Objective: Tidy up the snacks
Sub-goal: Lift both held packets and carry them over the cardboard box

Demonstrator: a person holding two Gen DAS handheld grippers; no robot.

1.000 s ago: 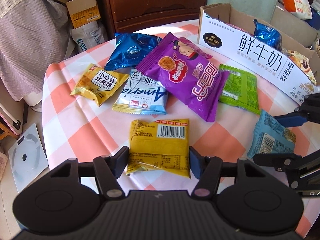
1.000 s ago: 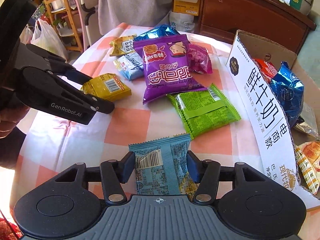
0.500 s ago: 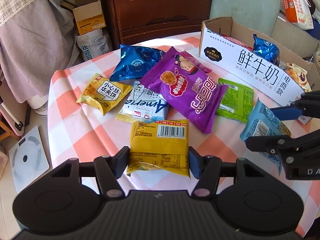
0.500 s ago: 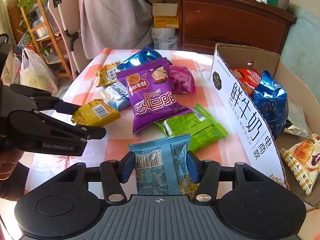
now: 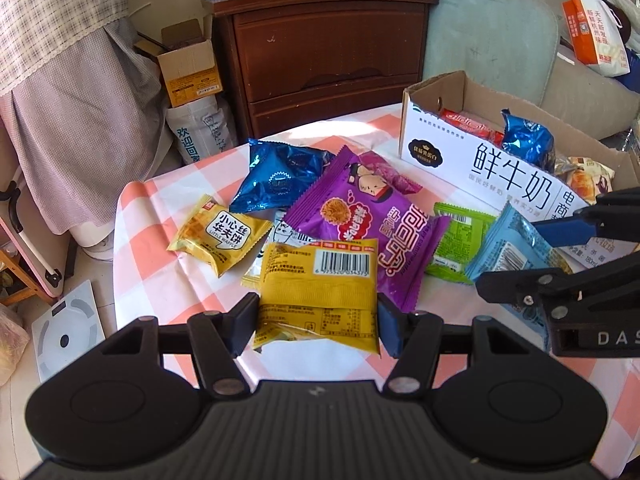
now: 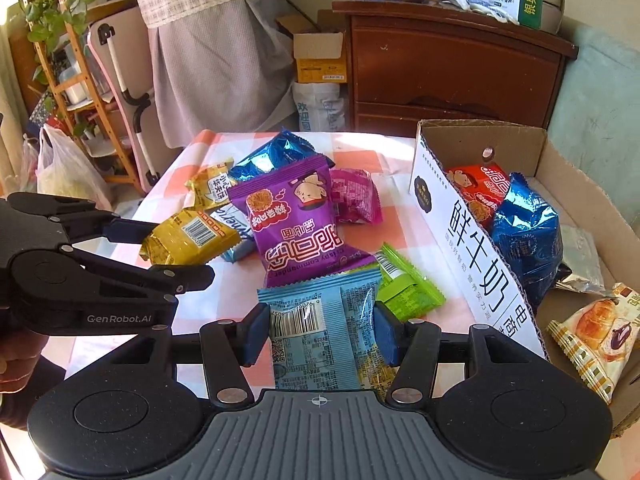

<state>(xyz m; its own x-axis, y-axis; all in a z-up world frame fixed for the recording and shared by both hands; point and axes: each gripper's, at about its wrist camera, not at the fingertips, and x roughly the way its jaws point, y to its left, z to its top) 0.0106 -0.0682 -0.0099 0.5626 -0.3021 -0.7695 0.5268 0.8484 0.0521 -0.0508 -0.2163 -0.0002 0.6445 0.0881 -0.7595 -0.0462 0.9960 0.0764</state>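
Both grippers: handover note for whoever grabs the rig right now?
Left gripper: shut on yellow pack, lifted off the table.
Right gripper: shut on light-blue pack, also lifted.
Box at right already holds a red, a blue, a bread and a silver pack.
Left on table: purple bag, green pack, blue bag, waffle pack, white pack, magenta pack.
Next, probably: drop both held packs in the box, then the rest.

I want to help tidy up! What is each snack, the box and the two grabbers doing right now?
left gripper: shut on yellow packet.
right gripper: shut on light blue packet.
purple bag: lying on the table.
green packet: lying flat.
cardboard box: open, holding snacks.
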